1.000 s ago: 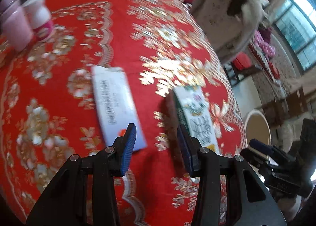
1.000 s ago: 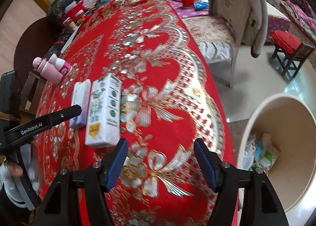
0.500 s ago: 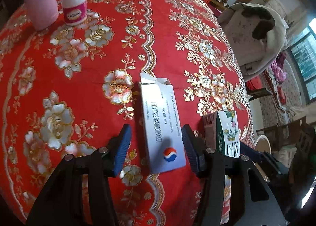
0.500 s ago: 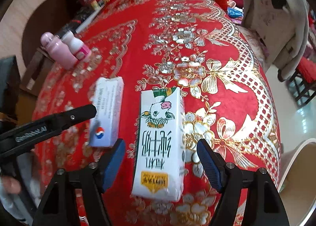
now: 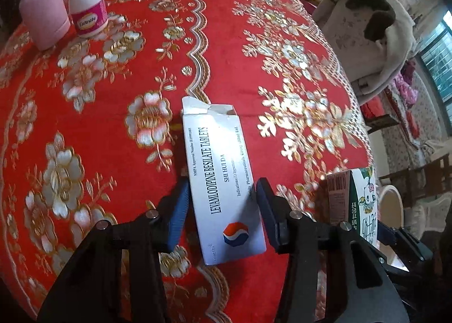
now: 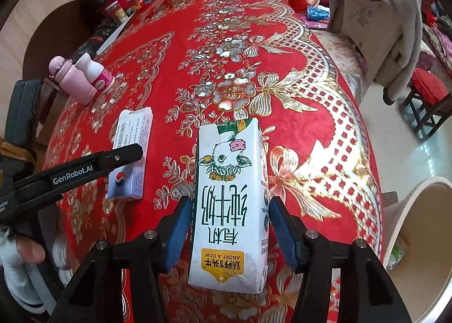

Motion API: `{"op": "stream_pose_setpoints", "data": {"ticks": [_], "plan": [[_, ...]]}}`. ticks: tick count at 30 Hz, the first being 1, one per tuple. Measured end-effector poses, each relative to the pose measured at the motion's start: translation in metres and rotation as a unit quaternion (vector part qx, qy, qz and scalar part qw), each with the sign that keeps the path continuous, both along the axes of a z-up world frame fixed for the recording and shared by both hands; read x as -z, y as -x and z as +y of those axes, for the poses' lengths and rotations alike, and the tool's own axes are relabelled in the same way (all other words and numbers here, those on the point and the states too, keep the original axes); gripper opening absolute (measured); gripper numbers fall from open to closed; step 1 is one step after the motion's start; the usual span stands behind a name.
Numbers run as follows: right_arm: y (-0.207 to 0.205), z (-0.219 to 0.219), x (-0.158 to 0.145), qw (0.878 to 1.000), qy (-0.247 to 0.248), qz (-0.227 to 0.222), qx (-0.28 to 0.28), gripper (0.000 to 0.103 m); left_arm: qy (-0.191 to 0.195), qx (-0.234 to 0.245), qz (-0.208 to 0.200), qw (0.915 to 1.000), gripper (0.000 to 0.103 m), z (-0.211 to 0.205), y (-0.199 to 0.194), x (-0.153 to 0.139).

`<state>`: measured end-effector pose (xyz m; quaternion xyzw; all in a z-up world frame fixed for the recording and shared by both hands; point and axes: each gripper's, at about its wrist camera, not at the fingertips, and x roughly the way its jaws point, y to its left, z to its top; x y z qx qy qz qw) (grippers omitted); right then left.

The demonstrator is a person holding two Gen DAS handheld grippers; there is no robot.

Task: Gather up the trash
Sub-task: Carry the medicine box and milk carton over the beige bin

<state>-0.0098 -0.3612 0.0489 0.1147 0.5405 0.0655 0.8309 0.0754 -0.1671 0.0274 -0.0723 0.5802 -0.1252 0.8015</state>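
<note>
Both pairs of jaws stand apart, the left gripper point(image 5: 221, 212) straddling the flat tablet box point(image 5: 223, 181) and the right gripper point(image 6: 230, 227) straddling the milk carton point(image 6: 230, 207) on the tabletop point(image 6: 296, 91); both look light, crushable cardboard, best pinched gently across their long sides.

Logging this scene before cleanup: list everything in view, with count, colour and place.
tablet box: 1, white, lying flat between the left fingers
milk carton: 1, white and green, lying flat between the right fingers
flask: 1, pink, far left of table
pill bottle: 1, white with pink label, beside the flask
tablecloth: 1, red with gold flowers, covering the table
bin: 1, cream, on floor right of table
coat: 1, off-white, over a chair
left gripper: 1, black, blue pads, open
right gripper: 1, same colours, open
</note>
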Motion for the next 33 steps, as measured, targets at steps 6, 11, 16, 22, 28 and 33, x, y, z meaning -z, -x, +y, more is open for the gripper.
{"op": "stream_pose_setpoints", "data": {"ticks": [6,11,16,22,28,33], "plan": [[0.018,-0.008,-0.013,1.0,-0.006,-0.015,0.003,0.055,0.004,0.007,-0.011,0.9999,0.045,-0.009,0.024,-0.016],[0.032,-0.019,-0.02,1.0,-0.008,-0.022,0.01,0.055,-0.001,0.026,-0.027,0.9993,0.045,-0.025,0.046,-0.032],[0.048,-0.03,-0.026,0.999,-0.004,-0.029,0.015,0.055,-0.006,0.045,-0.042,0.9981,0.045,-0.045,0.067,-0.045],[0.071,-0.053,-0.033,0.999,-0.002,-0.035,0.034,0.055,-0.005,0.068,-0.052,0.9963,0.045,-0.072,0.09,-0.055],[0.095,-0.082,-0.04,0.997,0.006,-0.041,0.059,0.055,0.0,0.095,-0.059,0.9938,0.045,-0.104,0.108,-0.062],[0.115,-0.109,-0.042,0.995,0.01,-0.041,0.086,0.055,0.002,0.123,-0.063,0.9905,0.045,-0.134,0.12,-0.065]]}}
